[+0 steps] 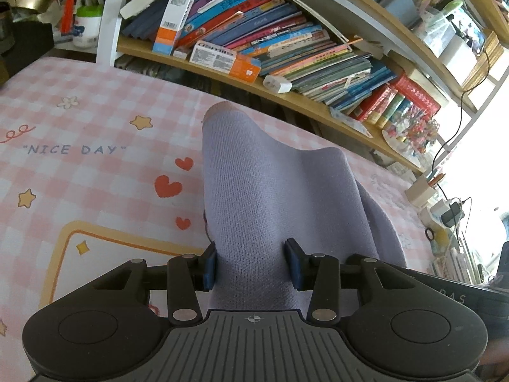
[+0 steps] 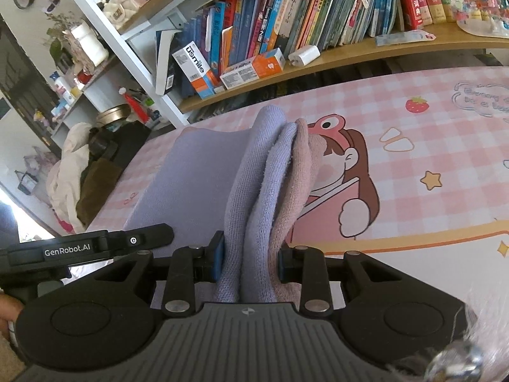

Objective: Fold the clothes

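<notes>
A lavender knit garment (image 1: 254, 184) hangs lifted off the pink checked table cover (image 1: 79, 121). My left gripper (image 1: 253, 262) is shut on its near edge, blue pads pressing the fabric from both sides. In the right wrist view the same garment (image 2: 261, 184) is bunched into several folds, with a pinkish inner layer on the right. My right gripper (image 2: 251, 256) is shut on that bunch. The cloth stretches flat to the left toward the left gripper's body (image 2: 79, 248), which shows at the frame's left edge. The garment's far end rests on the table.
A wooden shelf packed with books (image 1: 270, 41) runs along the table's far side, with boxes and a white charger (image 2: 307, 54). A pen holder and cables (image 1: 445, 200) stand at the right end. Dark bags and cloth (image 2: 95, 165) lie beyond the table's left end.
</notes>
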`<state>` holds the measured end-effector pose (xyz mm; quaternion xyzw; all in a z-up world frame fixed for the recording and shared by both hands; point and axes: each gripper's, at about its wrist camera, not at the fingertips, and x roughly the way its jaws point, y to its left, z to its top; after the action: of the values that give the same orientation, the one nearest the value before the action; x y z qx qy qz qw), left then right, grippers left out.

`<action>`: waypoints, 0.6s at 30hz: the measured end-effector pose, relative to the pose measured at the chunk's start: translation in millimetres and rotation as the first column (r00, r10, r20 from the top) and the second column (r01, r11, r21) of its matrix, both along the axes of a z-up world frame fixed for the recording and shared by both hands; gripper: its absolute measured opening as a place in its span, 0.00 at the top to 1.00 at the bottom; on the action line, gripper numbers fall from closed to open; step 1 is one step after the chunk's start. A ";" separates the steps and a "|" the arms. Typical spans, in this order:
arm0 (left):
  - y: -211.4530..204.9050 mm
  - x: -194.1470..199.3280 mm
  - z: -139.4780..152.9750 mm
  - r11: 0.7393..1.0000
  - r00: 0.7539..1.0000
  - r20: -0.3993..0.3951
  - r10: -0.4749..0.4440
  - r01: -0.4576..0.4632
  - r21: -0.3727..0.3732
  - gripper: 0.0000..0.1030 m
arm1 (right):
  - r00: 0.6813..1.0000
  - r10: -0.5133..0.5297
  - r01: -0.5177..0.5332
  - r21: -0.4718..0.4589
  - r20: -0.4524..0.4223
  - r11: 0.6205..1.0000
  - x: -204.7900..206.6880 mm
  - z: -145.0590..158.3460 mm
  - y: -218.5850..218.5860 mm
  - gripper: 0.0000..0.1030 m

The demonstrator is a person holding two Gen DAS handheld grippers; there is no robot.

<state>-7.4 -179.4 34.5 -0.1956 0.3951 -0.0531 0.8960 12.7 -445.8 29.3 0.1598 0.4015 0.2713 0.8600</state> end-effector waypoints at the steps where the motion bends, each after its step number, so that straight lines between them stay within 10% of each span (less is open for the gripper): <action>1: -3.9 -1.5 1.1 1.000 1.000 0.000 0.003 -0.003 0.002 0.60 | 1.000 0.003 -0.003 0.003 0.001 1.000 -1.1 0.1 -3.7 0.73; 18: -15.7 -12.7 18.3 1.000 0.998 0.061 0.021 -0.021 0.010 0.60 | 0.998 0.035 -0.036 0.010 0.046 0.999 -7.0 14.3 -20.1 0.73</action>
<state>-20.1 -195.1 52.8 -0.1933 0.3658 -0.0476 0.9092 5.7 -465.9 43.6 0.1509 0.3830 0.2922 0.8633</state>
